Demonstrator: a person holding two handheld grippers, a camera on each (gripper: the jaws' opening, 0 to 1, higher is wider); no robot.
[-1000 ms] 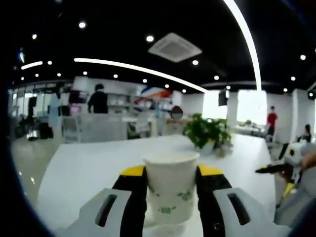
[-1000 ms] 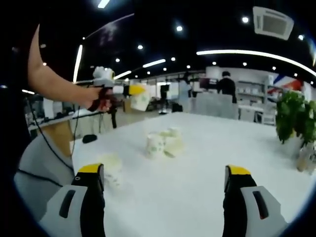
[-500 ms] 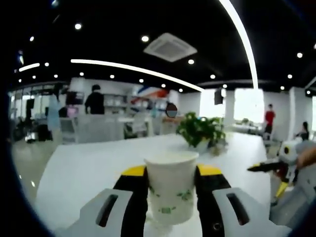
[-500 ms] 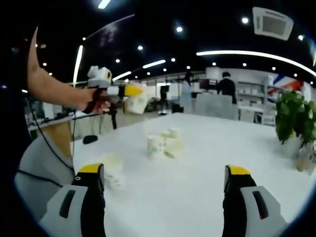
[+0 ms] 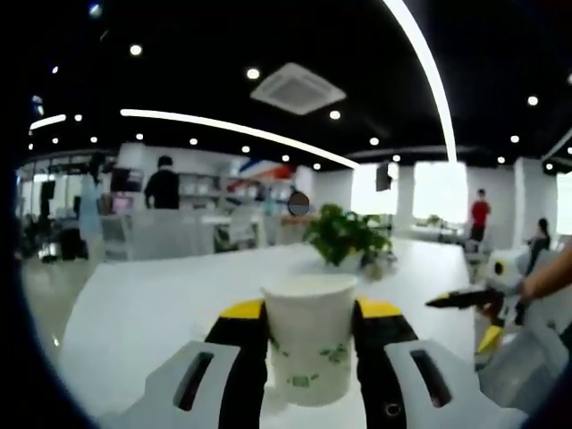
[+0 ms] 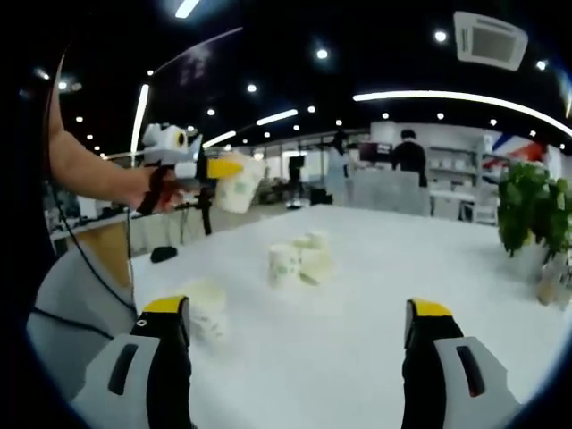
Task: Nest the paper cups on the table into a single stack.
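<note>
My left gripper (image 5: 310,344) is shut on a white paper cup (image 5: 309,340) with green print, held upright between its yellow-tipped jaws above the white table (image 5: 152,304). In the right gripper view that same gripper (image 6: 223,172) shows at the upper left, held by a hand, with the cup (image 6: 238,186) in it above the table's edge. My right gripper (image 6: 299,344) stands open over the table with nothing between its fingers. Several paper cups (image 6: 298,260) stand clustered mid-table, and one more cup (image 6: 207,308) sits near the left jaw. The right gripper (image 5: 474,299) appears at the right of the left gripper view.
A potted green plant (image 6: 529,219) stands at the table's right side; it also shows as a plant (image 5: 344,237) behind the held cup. A black object (image 6: 162,253) lies at the table's left edge. People stand in the office behind.
The left gripper with its cup has moved left and slightly up in the right gripper view, and tilted. The right gripper stays still and open.
</note>
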